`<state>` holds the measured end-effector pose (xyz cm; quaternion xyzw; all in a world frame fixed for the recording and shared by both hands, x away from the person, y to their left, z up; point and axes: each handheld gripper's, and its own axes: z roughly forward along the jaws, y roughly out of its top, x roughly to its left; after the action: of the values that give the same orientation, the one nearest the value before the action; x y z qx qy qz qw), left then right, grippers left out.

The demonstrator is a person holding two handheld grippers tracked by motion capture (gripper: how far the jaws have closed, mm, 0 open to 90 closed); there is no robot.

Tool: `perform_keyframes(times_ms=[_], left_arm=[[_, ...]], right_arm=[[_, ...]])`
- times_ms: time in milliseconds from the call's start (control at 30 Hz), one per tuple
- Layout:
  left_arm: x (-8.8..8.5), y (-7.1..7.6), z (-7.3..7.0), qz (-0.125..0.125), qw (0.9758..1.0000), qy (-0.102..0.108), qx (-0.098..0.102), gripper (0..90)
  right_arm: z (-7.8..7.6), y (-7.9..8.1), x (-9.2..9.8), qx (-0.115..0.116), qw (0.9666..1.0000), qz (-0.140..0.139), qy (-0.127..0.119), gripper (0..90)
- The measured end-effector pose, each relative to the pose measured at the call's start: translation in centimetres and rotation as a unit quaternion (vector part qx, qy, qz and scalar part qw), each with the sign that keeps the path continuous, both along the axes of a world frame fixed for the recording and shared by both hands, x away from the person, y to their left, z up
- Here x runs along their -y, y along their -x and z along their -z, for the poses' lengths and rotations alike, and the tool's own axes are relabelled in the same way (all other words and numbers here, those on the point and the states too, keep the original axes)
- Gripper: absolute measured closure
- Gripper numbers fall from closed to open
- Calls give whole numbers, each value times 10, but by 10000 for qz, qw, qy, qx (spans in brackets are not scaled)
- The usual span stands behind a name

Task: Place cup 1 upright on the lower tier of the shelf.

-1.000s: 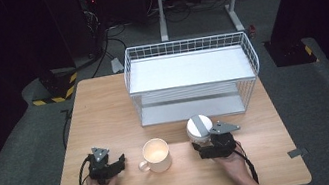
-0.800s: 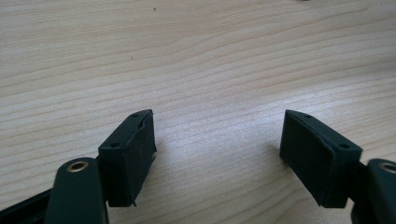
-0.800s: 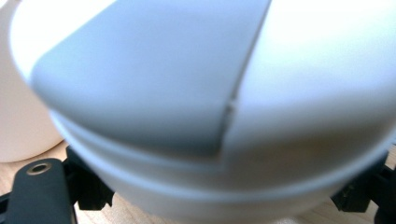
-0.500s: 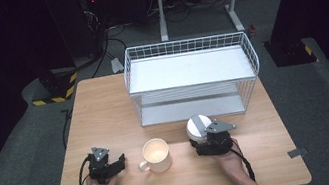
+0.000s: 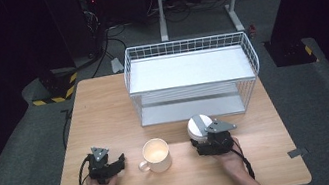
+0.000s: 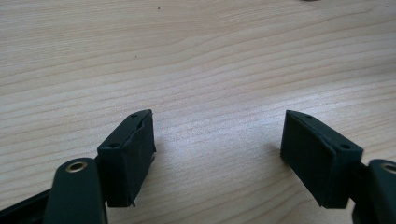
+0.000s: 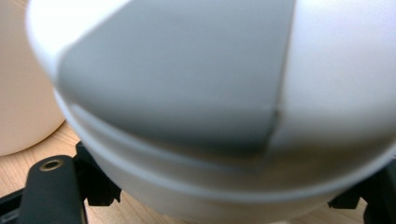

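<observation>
A white bowl with a grey band sits on the wooden table in front of the wire rack. My right gripper reaches it from the near side. In the right gripper view the bowl bulges close between the two black jaws, which have just been closing on it and hold its sides. A cream mug stands to the bowl's left, and its side shows beyond the bowl. Left of the mug, my left gripper rests on the table. Its jaws stand open over bare wood.
A white wire rack with two shelves takes up the back middle of the table. Dark floor, cables and a metal stand lie beyond the table's far edge. Tape marks sit at the near corners.
My right gripper's jaws have drawn in around the white bowl. The left gripper, the mug and the rack have stayed where they were.
</observation>
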<state>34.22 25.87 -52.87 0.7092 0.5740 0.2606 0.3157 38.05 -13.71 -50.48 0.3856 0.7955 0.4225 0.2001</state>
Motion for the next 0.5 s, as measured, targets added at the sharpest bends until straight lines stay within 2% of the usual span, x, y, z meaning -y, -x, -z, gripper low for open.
perform_keyframes(times_ms=[100, 267, 400, 433, 500], left_arm=[[0, 0, 0, -24, 10000, 14, -15, 261], [-1, 0, 0, -59, 10000, 36, -10, 262], [-1, 0, 0, -62, 10000, 30, -9, 262], [-1, 0, 0, -60, 10000, 32, -8, 262], [-1, 0, 0, -69, 10000, 29, -8, 263]], right_arm=[[0, -1, 1, 20, 10000, 8, 21, 187], [-2, -1, 4, -75, 10000, 36, -24, 187], [-4, -1, 6, -64, 10000, 45, 15, 186], [-5, -2, 6, -4, 10000, 12, 46, 186], [-7, -2, 7, -22, 10000, 47, -18, 187]])
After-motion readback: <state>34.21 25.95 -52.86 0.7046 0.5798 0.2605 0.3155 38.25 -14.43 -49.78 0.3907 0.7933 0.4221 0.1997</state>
